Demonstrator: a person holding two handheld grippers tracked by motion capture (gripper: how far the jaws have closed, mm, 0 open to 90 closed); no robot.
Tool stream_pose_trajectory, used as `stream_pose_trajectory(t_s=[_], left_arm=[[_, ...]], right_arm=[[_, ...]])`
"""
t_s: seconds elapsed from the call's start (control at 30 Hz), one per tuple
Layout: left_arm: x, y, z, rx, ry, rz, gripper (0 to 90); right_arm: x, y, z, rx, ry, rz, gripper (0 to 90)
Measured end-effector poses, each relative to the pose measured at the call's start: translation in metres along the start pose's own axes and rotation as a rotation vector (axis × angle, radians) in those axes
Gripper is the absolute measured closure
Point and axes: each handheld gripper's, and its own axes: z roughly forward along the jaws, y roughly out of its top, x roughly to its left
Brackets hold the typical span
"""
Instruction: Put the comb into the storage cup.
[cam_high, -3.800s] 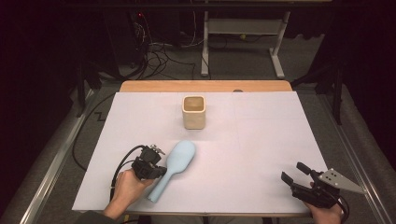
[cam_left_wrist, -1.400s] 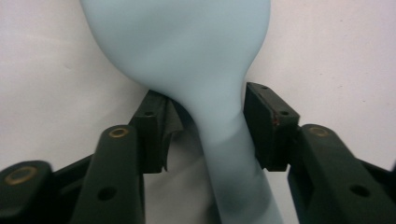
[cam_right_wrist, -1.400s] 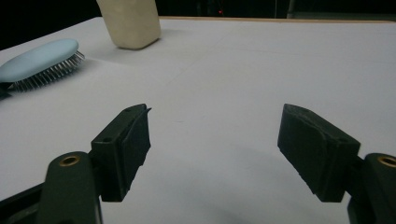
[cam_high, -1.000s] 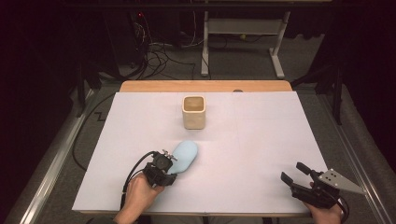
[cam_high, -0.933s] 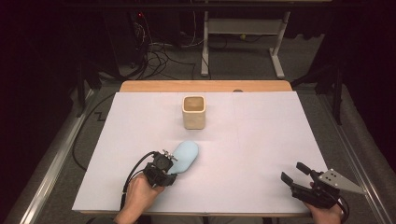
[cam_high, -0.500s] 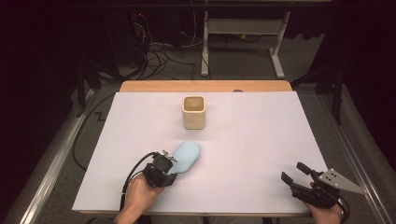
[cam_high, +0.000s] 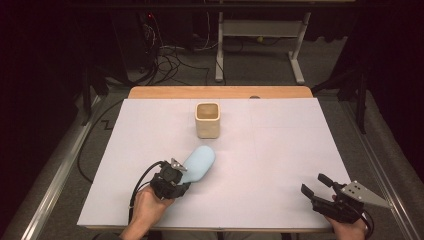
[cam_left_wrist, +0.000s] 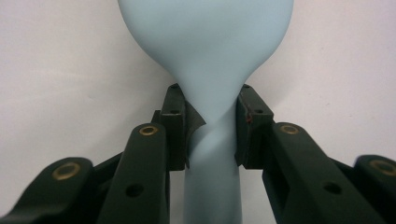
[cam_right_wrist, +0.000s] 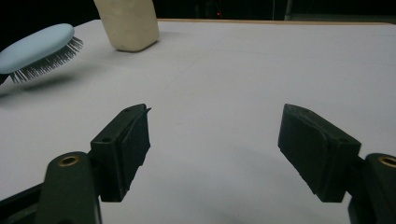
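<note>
A light blue hairbrush (cam_high: 199, 164) is held by its handle in my left gripper (cam_high: 177, 176), near the table's front left. In the left gripper view the pads (cam_left_wrist: 245, 126) press on both sides of the narrow neck of the hairbrush (cam_left_wrist: 205, 42), so my left gripper (cam_left_wrist: 210, 121) is shut on it. The right gripper view shows the hairbrush (cam_right_wrist: 37, 46) off the table, bristles down, with its shadow beneath. My right gripper (cam_high: 314, 183) rests at the front right, and its jaws (cam_right_wrist: 215, 140) stand open around bare paper.
A cream square cup (cam_high: 207, 120) stands upright behind the table's middle, also seen as the cup (cam_right_wrist: 128, 21) beyond the brush. White paper (cam_high: 280, 150) covers the table, with a wooden edge (cam_high: 220, 92) at the back. Cables and a metal stand lie on the floor behind.
Since the earliest frame my left gripper has shifted right onto the brush handle and the brush has come up off the paper. Over the last second nothing visibly moved.
</note>
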Motion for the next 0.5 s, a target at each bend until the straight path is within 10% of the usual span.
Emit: stream_pose_trajectory(t_s=[0.5], left_arm=[[-0.004, 0.003, -0.012, -0.112, -0.021, 0.047, 69.4]], right_arm=[[0.004, 0.003, 0.0, -0.014, -0.008, -0.035, 24.8]])
